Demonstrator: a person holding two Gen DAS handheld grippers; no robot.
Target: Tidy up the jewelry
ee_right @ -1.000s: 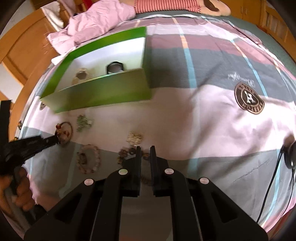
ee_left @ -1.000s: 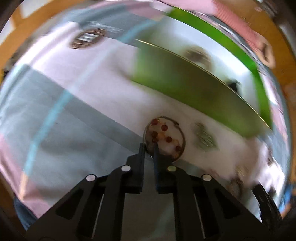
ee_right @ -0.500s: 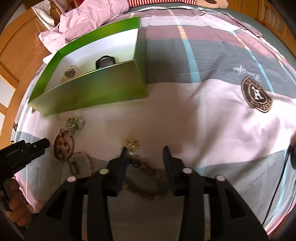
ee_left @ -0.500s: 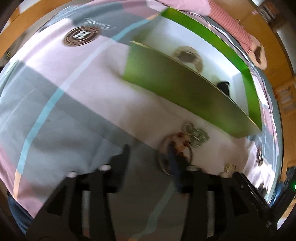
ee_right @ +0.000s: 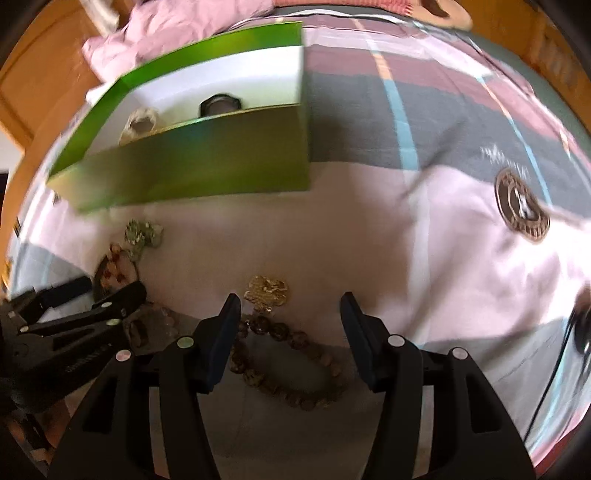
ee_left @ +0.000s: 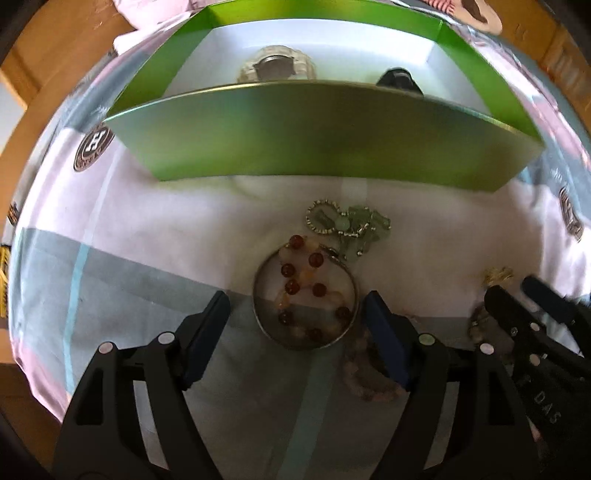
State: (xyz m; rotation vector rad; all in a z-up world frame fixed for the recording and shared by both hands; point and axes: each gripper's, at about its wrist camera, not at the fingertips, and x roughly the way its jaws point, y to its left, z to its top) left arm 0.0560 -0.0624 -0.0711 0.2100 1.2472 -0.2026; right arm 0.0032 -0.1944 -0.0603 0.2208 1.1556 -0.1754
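Note:
A green box [ee_left: 325,136] with a white inside stands on the bed and holds a pale bracelet [ee_left: 275,68] and a black watch [ee_left: 399,79]. My left gripper [ee_left: 297,314] is open, its fingers either side of a metal bangle with a red bead bracelet [ee_left: 304,295]. A green stone piece [ee_left: 347,225] lies just beyond. My right gripper [ee_right: 290,314] is open over a brown bead bracelet [ee_right: 288,362], with a gold piece [ee_right: 267,290] just ahead. The box [ee_right: 199,173] is far left there.
A pale pink bead bracelet [ee_left: 369,376] lies under my left gripper's right finger. The bedsheet [ee_right: 406,240] is pink and grey with round brown logos [ee_right: 521,210]. A pink blanket [ee_right: 177,22] lies behind the box. A wooden bed frame [ee_left: 33,55] edges the bed.
Both grippers have opened from shut. The left one let the bangle down and now straddles it facing the box. The right one moved forward over the brown bead bracelet.

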